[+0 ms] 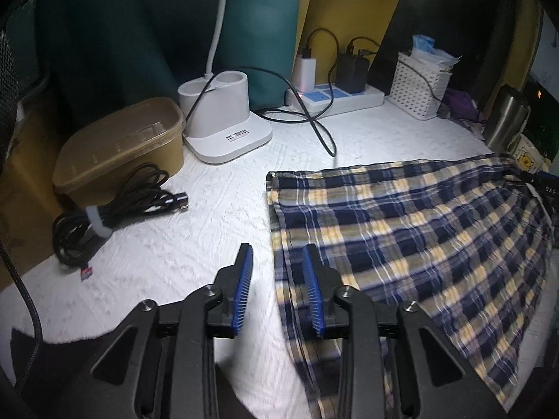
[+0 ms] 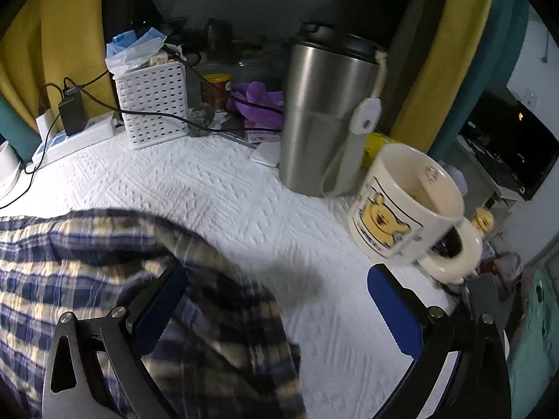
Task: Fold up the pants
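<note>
The blue, yellow and white plaid pants [image 1: 401, 227] lie flat on the white textured cover [image 1: 167, 244], filling the right half of the left wrist view. My left gripper [image 1: 276, 255] hovers over their left edge. Its blue pads [image 1: 244, 279] stand a narrow gap apart with nothing pinched between them. In the right wrist view the pants [image 2: 70, 262] bunch up at lower left, blurred. My right gripper [image 2: 276, 276] stands wide open above that raised edge. Cloth lies by its left finger [image 2: 164, 300], and neither pad presses on it.
At left sit a brown lidded container [image 1: 122, 146], a coiled black cable [image 1: 115, 209] and a white lamp base [image 1: 223, 122]. A power strip [image 1: 335, 99] and a white basket [image 2: 153, 101] line the back. A steel tumbler [image 2: 321, 122] and a bear mug [image 2: 401, 206] stand at right.
</note>
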Action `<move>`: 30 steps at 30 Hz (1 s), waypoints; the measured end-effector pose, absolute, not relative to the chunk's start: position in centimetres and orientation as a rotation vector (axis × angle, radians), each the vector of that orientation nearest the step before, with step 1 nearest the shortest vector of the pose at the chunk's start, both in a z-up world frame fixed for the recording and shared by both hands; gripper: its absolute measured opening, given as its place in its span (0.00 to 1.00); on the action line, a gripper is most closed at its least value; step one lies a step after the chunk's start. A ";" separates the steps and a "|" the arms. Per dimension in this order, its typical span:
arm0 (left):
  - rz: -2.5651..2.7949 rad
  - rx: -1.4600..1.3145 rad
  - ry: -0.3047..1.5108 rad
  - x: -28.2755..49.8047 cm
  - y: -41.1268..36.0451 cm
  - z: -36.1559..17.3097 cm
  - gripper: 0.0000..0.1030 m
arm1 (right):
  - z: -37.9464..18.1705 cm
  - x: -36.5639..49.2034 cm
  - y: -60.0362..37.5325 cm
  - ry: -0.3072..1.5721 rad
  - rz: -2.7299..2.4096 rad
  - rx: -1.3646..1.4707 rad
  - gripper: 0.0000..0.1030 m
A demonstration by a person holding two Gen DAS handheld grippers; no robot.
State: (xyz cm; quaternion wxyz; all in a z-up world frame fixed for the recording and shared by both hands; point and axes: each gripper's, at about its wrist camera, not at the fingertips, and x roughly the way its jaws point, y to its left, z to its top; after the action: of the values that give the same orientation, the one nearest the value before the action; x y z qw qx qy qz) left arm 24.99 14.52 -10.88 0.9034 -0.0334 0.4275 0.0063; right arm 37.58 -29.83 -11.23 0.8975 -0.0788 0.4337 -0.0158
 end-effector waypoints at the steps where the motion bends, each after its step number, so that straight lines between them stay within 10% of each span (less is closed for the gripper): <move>1: 0.010 -0.077 0.878 24.3 14.5 -10.7 0.31 | -11.1 37.2 -29.8 0.896 -0.032 -0.163 1.00; 23: -0.096 -0.170 0.921 15.5 11.0 -12.6 0.31 | -11.1 27.2 -31.8 0.897 -0.050 -0.129 1.00; 30: -0.105 -0.089 0.922 14.1 9.5 -13.0 0.02 | -11.4 25.7 -31.9 0.906 -0.049 -0.125 1.00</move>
State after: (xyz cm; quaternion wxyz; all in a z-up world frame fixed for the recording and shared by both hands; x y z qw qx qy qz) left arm 14.12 9.48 -12.98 0.8933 -0.0428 0.4445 -0.0507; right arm 25.71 -31.93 -11.39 0.8969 -0.0601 0.4376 -0.0236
